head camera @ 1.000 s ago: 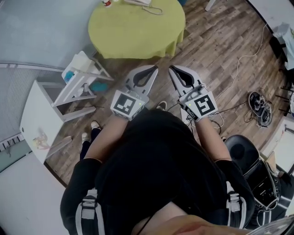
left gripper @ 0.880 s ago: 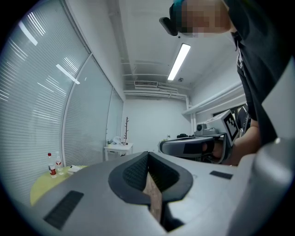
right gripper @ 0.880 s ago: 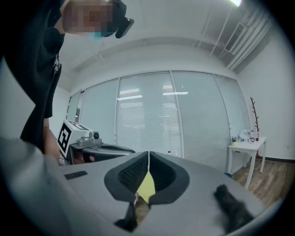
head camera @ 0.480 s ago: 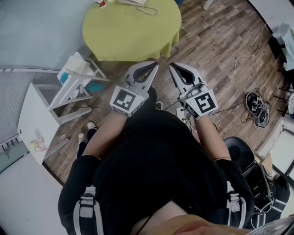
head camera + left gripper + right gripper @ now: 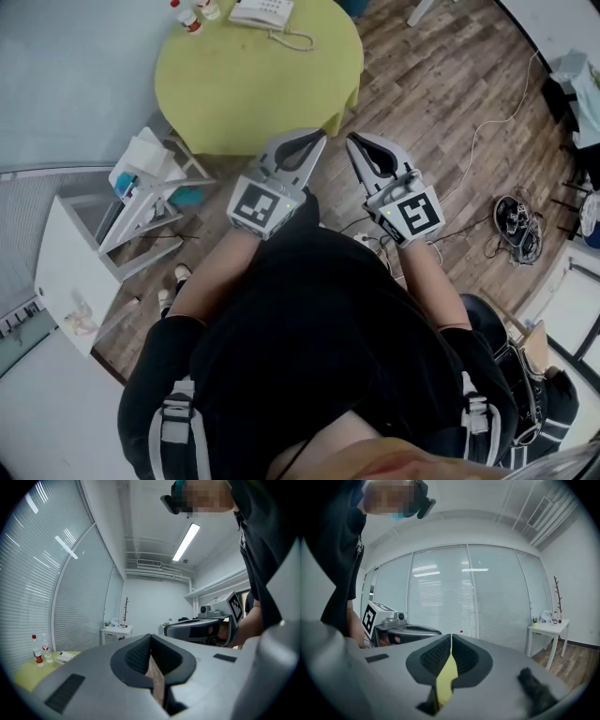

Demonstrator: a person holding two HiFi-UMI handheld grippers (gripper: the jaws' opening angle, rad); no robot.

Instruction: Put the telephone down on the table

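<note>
Standing short of the round yellow-green bench [image 5: 246, 89], I judge this the approach step. Left gripper [image 5: 317, 139] and right gripper [image 5: 352, 140] have jaws closed and empty. Next I must reach the white corded telephone [image 5: 261, 11].

Matt yellow-green cloth [image 5: 234, 103] covers the bench [image 5: 281, 66]; the floor [image 5: 441, 103] is wood planking. The telephone [image 5: 261, 11] looks smooth white plastic (cord [image 5: 298, 39] too). The left hand-held gripper [image 5: 314, 139] is matt grey plastic.

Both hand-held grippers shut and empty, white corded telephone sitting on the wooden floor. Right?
Not quite. The white corded telephone sits on the round yellow-green table, not on the wooden floor; the head view shows it at the table's far edge. The rest holds: the left hand-held gripper and the right hand-held gripper are both shut and empty.
</note>
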